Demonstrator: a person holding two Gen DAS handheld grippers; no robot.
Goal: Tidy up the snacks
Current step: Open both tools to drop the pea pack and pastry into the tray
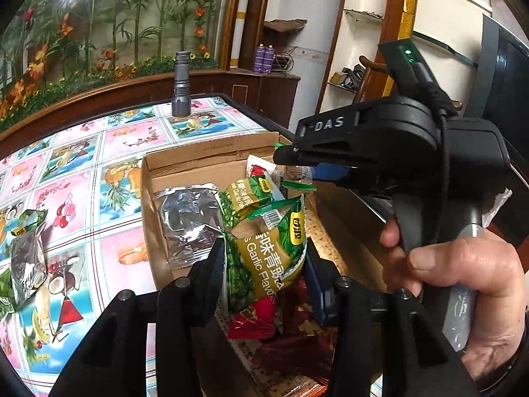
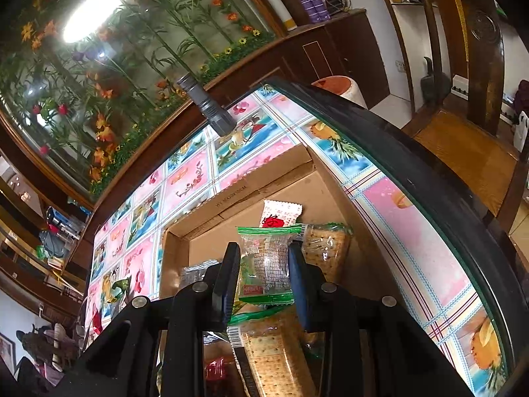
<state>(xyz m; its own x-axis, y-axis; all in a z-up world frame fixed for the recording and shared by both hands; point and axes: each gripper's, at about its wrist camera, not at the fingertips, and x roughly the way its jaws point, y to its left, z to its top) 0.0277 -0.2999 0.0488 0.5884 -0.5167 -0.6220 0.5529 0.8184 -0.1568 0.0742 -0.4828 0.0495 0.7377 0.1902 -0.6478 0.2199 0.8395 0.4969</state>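
1. On the green pea packet (image 1: 264, 258) in my left gripper (image 1: 264, 264) I could read "Garlic Flavo" in white letters, with Chinese characters beside it and a small yellow logo at its upper corner. The writing ran from upper left to lower right, so the packet's long axis stood nearly upright in the lower centre of the left wrist frame.
2. My left gripper was only partly open, and both pads pressed the sides of this packet, so it had hold of it, above the cardboard box (image 1: 147, 198).
3. A second green packet (image 1: 246, 195) with "Garlic" on it lay in the box beside a silver foil packet (image 1: 188, 218).
4. The right gripper (image 1: 291, 157) showed "DAS" on its black body at the centre right, and a hand (image 1: 463, 274) held its handle.
5. In the right wrist frame, my right gripper (image 2: 264, 274) was nearly closed on a small clear packet (image 2: 267, 261) with green ends; its print was too small to read. Its long axis was upright in the frame, in the lower centre, over the box (image 2: 324, 192).
6. The box wall had a printed line which I could not read surely.
7. A grey flashlight (image 1: 181, 82) stood on the flowered tablecloth (image 1: 76, 165).
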